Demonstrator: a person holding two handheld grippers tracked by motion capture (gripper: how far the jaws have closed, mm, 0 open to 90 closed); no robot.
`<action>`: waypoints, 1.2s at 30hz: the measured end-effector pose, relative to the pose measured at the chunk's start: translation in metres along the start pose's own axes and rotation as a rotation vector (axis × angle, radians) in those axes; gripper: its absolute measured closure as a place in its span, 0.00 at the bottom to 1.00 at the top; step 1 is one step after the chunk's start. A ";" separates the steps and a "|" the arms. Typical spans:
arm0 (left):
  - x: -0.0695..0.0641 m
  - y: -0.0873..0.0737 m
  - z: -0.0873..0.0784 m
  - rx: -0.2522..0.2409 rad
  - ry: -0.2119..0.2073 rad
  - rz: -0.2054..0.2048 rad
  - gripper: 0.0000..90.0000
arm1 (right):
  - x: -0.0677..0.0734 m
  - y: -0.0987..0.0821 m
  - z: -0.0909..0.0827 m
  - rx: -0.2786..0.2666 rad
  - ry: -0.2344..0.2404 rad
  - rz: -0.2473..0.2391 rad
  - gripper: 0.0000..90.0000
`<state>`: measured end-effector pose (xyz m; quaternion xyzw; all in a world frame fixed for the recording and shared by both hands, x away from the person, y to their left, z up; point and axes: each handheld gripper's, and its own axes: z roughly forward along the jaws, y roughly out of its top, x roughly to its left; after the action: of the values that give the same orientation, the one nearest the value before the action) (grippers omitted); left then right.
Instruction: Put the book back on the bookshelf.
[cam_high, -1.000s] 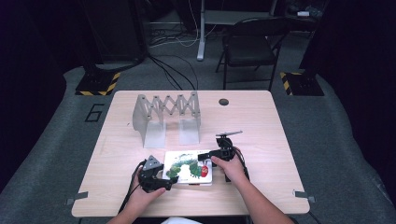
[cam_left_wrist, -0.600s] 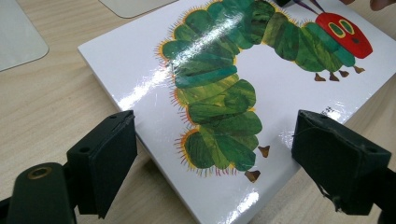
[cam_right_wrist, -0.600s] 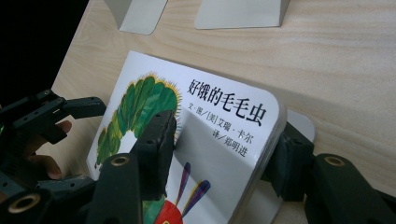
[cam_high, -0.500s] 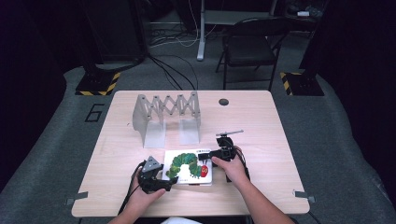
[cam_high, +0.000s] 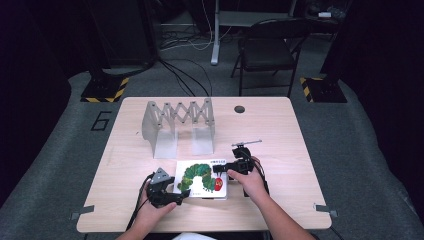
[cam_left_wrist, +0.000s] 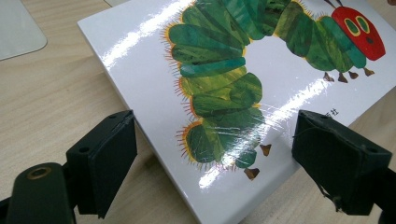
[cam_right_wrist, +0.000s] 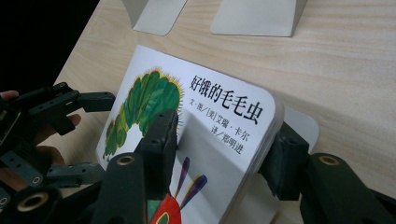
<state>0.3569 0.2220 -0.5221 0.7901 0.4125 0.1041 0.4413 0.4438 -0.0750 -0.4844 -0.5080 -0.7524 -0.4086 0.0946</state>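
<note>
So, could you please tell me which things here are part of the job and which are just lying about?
In use:
book
left hand-held gripper, open astride a book corner
right hand-held gripper, jaws either side of the book's edge

Lying about:
folding rack
chair

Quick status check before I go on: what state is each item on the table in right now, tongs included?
White caterpillar-cover board book: closed, one corner lifted off the wooden table.
Right tongs: shut on the book's raised corner.
Left tongs: open, jaws straddling the book's near corner.
Grey accordion-style folding rack: stretched open, standing upright, untouched.
</note>
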 end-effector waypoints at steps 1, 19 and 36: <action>0.001 0.000 0.000 0.002 -0.010 -0.003 0.16 | 0.000 0.000 0.000 -0.002 0.000 -0.002 0.56; -0.003 -0.003 0.001 0.029 0.000 0.009 0.16 | 0.008 -0.004 -0.010 -0.008 -0.009 -0.063 0.59; -0.005 -0.003 0.001 0.048 -0.021 0.029 0.21 | 0.010 -0.004 -0.011 -0.014 0.007 -0.053 0.61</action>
<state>0.3529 0.2183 -0.5240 0.8075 0.3986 0.0923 0.4250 0.4331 -0.0766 -0.4740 -0.4869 -0.7624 -0.4180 0.0827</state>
